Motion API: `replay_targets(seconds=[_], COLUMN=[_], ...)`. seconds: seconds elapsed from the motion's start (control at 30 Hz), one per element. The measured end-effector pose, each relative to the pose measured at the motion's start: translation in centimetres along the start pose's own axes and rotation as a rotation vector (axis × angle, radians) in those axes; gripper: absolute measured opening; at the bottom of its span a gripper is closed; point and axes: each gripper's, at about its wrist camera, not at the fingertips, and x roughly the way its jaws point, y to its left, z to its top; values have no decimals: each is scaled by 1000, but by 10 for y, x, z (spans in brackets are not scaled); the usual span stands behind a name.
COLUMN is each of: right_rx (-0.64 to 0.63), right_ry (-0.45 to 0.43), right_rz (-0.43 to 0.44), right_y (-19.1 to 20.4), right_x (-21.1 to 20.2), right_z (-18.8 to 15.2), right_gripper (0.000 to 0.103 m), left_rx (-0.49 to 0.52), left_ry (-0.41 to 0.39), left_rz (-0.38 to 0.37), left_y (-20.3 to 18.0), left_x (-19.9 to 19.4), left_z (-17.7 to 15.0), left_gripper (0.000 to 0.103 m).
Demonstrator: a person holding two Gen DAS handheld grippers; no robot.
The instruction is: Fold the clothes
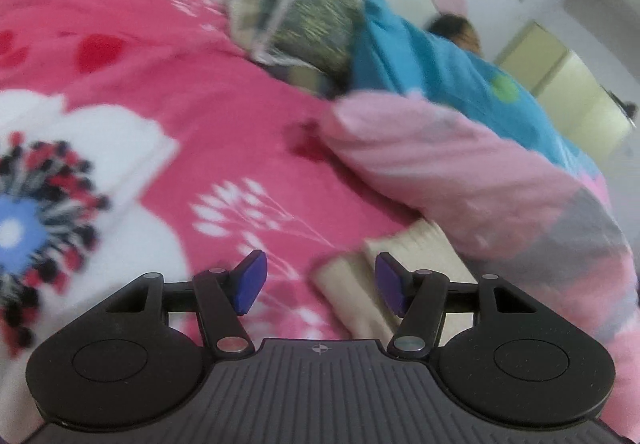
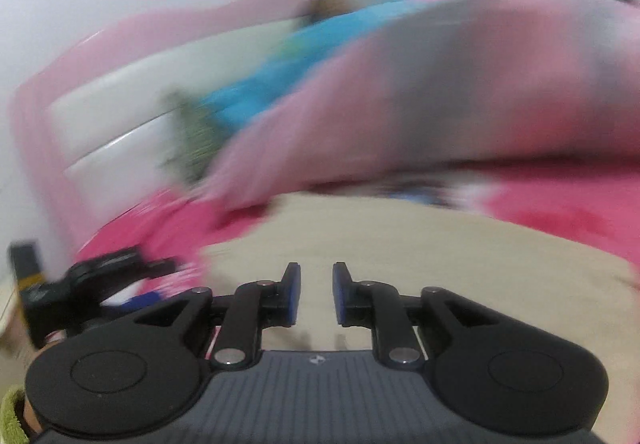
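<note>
A: Left gripper point(image 1: 318, 286)?
B: Jaws wide apart, holding nothing, over the pink floral bedsheet point(image 1: 168, 84). The beige garment point(image 1: 360, 284) lies by its right finger, beside a pink-grey quilt point(image 1: 460, 180).
A: Right gripper point(image 2: 317, 294)?
B: Jaws narrowly parted, nothing between them, above that beige garment point(image 2: 400, 244). View blurred.

Each claw is matte black with blue pads point(image 1: 251, 282) and silver pivot screws. The ribbed grey base carries a small crosshair mark point(image 1: 319, 348). A green cuff point(image 2: 12, 416) shows.
</note>
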Motion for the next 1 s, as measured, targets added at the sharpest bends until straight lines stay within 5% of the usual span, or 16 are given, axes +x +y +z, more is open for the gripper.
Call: replay_targets(seconds=[0.17, 0.3, 0.43, 0.67, 1.0], right_rx=[417, 685, 816, 858, 893], right_ry=[-12, 50, 158, 221, 264], right_rz=[-219, -222, -158, 7, 169], right_y=[-113, -174, -203, -217, -230], right_x=[-80, -102, -80, -30, 1], right_z=[-27, -55, -69, -58, -52], right_gripper=[43, 48, 50, 58, 50], left_rx=[-34, -95, -115, -171, -272], left_ry=[168, 262, 343, 363, 295], left_rz=[-155, -265, -254, -257, -271], left_y=[-8, -10, -12, -11, -7], left_x=[8, 11, 24, 39, 53], left_z=[-7, -15, -24, -29, -31], left_gripper=[64, 65, 65, 65, 66])
